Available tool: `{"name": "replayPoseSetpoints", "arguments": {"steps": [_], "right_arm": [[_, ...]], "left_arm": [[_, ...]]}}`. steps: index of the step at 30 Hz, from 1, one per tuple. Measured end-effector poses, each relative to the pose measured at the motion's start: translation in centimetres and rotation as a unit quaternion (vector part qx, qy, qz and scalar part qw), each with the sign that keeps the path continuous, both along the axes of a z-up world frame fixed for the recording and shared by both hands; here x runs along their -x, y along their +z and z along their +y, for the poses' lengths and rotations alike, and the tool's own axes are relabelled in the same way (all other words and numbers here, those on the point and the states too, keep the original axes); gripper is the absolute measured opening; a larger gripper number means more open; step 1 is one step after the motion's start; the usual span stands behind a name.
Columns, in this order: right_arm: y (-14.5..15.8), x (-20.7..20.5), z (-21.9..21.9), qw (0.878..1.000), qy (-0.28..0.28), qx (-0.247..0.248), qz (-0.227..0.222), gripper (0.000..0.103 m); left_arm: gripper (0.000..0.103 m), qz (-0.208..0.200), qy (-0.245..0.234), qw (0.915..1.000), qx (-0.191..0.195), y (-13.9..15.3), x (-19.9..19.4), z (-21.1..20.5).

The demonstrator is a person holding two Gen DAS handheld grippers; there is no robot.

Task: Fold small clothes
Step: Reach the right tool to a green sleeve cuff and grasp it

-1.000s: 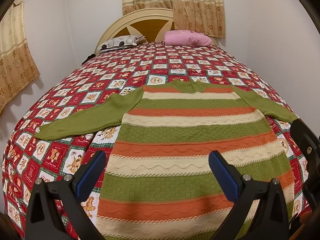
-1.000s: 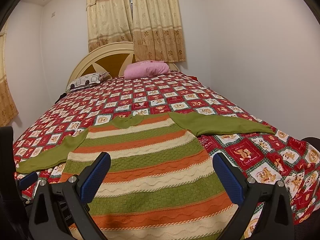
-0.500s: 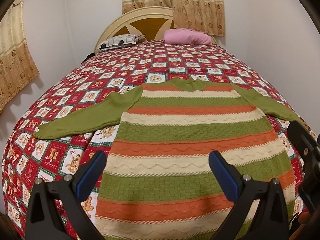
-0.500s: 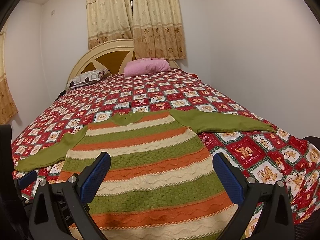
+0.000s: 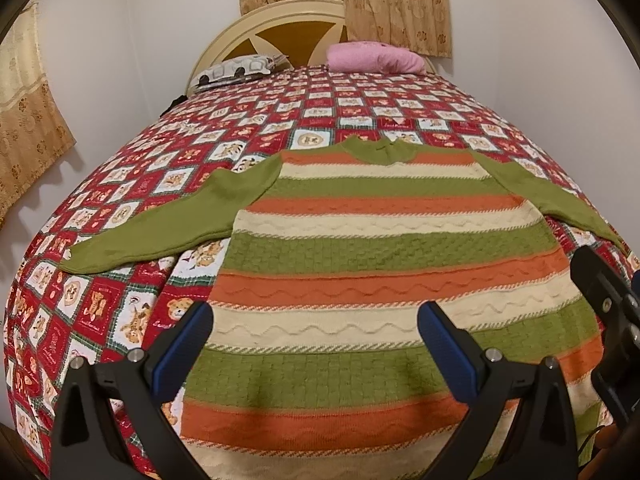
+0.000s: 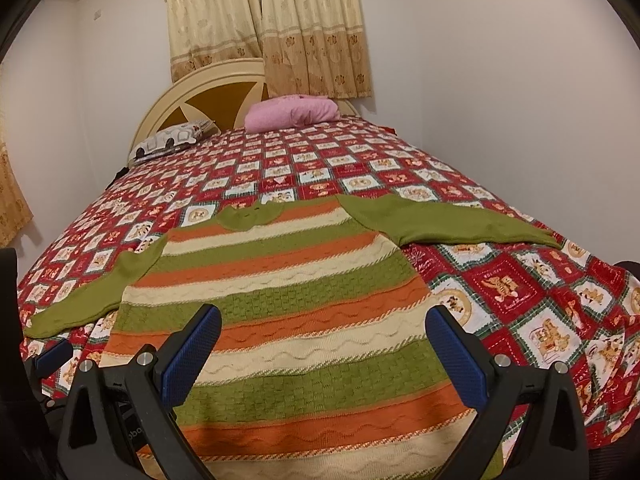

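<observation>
A red patchwork quilt (image 5: 168,184) covers the bed. At the head edge, a pink pillow (image 5: 374,57) and a grey-patterned pillow (image 5: 236,70) rest against the cream headboard (image 5: 256,30), beneath beige curtains (image 6: 304,28).

Bedspread (image 5: 120,184) bare at 9 and 12 o'clock of sweater (image 5: 380,264). 2 pillows (image 6: 292,114) far off at 12. Wall (image 6: 500,100) close along 3 o'clock bed edge.
</observation>
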State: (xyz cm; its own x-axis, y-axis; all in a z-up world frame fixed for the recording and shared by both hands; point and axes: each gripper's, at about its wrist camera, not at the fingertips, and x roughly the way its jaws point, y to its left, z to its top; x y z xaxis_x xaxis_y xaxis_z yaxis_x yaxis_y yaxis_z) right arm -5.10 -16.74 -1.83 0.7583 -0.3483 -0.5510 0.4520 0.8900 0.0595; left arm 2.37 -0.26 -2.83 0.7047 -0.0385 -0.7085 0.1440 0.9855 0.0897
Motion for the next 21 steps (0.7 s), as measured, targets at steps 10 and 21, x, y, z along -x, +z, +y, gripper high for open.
{"name": "replayPoseSetpoints", "arguments": {"steps": [10,21], "right_arm": [[-0.8,-1.8,-3.6,1.000,-0.023,-0.010,0.017,0.102],[-2.3,-1.5,-23.8,0.980,-0.160,-0.113,0.034,0.077]], "left_arm": [[0.103,-0.022,0.014,0.9997,-0.001,-0.8,-3.0,0.9],[0.103,0.046,0.073,0.9961,0.019,-6.9,-9.9,4.0]]}}
